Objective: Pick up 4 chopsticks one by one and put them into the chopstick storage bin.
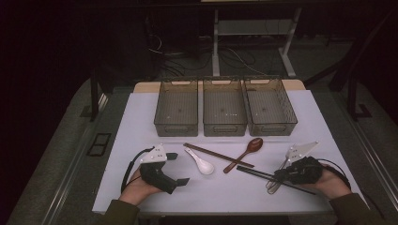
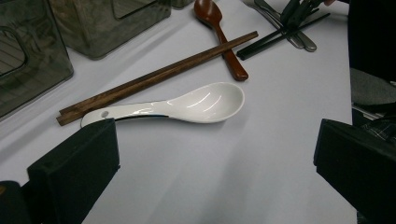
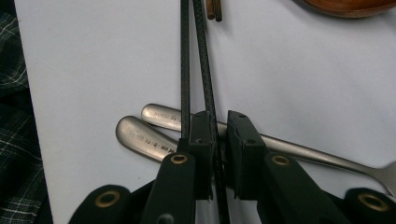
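Our right tongs (image 3: 218,140) clamp one black chopstick (image 3: 208,79); its twin outside could stay behind on the tabletop (image 3: 93,70). Left tongs (image 2: 215,154) stand apart.

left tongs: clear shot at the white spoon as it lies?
Probably yes. The left tongs stand open, and the white spoon lies flat just ahead on bare table, nothing between. The brown chopsticks lie close behind its handle, so a grab at the handle end might catch them.
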A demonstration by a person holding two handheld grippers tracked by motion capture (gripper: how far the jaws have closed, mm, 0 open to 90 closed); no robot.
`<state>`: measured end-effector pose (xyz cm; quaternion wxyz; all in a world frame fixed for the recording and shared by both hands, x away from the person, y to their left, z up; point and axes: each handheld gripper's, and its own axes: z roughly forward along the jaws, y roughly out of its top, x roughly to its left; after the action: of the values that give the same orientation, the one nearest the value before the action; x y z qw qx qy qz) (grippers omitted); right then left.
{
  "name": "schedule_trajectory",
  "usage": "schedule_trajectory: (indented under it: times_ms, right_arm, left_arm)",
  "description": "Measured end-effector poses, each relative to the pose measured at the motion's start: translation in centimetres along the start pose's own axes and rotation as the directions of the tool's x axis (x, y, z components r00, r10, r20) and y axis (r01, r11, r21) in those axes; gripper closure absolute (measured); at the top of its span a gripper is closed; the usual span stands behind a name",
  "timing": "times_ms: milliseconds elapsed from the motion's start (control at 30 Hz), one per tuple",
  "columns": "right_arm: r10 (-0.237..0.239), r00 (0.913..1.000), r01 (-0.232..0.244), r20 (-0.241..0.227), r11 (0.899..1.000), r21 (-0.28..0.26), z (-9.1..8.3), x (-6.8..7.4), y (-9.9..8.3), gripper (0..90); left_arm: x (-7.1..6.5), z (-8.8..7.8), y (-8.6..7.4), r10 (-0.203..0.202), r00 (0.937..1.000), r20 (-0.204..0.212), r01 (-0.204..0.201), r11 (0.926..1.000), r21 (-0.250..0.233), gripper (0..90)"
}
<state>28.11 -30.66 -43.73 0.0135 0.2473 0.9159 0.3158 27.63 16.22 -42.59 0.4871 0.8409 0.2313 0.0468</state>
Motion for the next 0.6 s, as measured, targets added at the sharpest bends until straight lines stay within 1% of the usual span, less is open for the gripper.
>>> schedule_trajectory:
  times_ms: [100, 533, 600]
  right_arm:
    - [-0.001, 1.0000, 0.001, -0.006, 1.000, 0.001, 0.03, -0.08, 0.00, 82.1]
    - [-0.013, 0.9997, 0.013, -0.023, 1.000, 0.001, 0.07, -0.20, 0.02, 84.3]
    - [-0.014, 0.9996, 0.014, -0.026, 1.000, 0.000, 0.07, -0.24, 0.01, 84.3]
  left_arm:
    - [0.00, 0.01, 0.00, 0.002, 1.0000, 0.000, -0.002, 1.0000, 0.001, 0.0]
    - [0.01, 0.00, 0.00, 0.007, 1.0000, 0.001, -0.007, 1.0000, 0.001, 0.0]
    - [-0.04, 0.03, -0.02, 0.003, 1.0000, 0.001, -0.003, 1.0000, -0.003, 0.0]
